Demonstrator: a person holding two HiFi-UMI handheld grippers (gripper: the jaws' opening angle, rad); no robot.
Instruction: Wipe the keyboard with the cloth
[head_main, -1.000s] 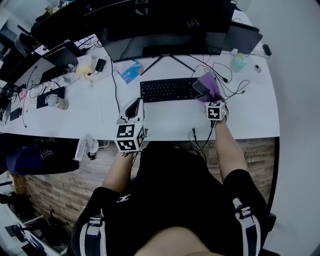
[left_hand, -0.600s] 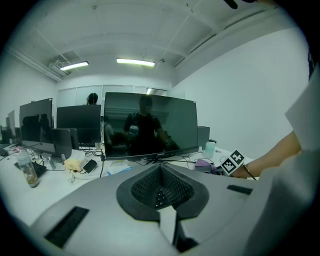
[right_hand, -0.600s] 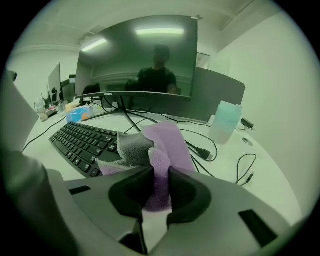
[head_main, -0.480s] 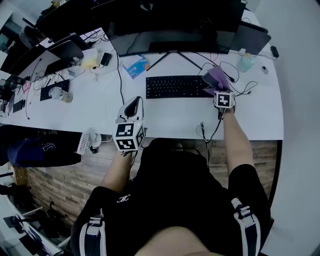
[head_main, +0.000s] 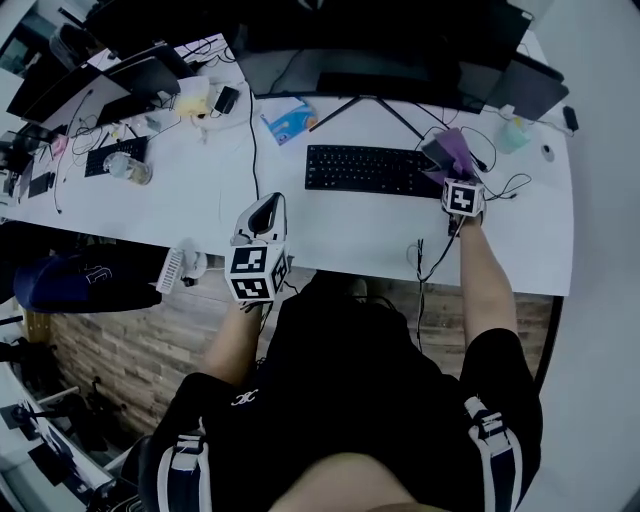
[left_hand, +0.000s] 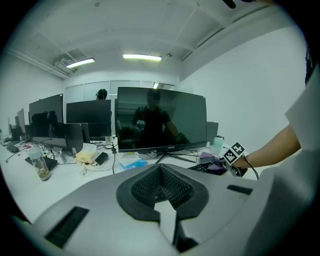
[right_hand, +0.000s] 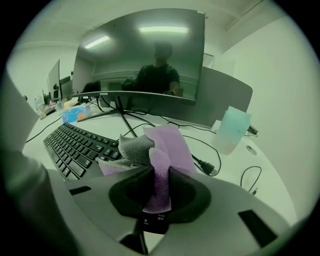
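Note:
A black keyboard (head_main: 365, 170) lies on the white desk (head_main: 340, 225) in front of a monitor. My right gripper (head_main: 452, 172) is at the keyboard's right end, shut on a purple cloth (head_main: 452, 152). In the right gripper view the cloth (right_hand: 167, 147) rises from between the jaws and drapes over the keys at the right end of the keyboard (right_hand: 75, 145). My left gripper (head_main: 268, 205) hovers over the desk's front edge, left of the keyboard, shut with nothing in it. From the left gripper view the cloth (left_hand: 212, 162) shows far off to the right.
A big monitor (head_main: 380, 45) on a thin-legged stand is behind the keyboard. A translucent bottle (right_hand: 231, 129) and loose cables (right_hand: 210, 165) sit to its right. A blue packet (head_main: 285, 120), a phone (head_main: 226, 100) and a glass jar (head_main: 125, 168) are further left.
The head view has shifted, so the desk sits higher and more to the right in the picture. My right gripper still holds the cloth at the keyboard's right end. The left gripper has barely moved.

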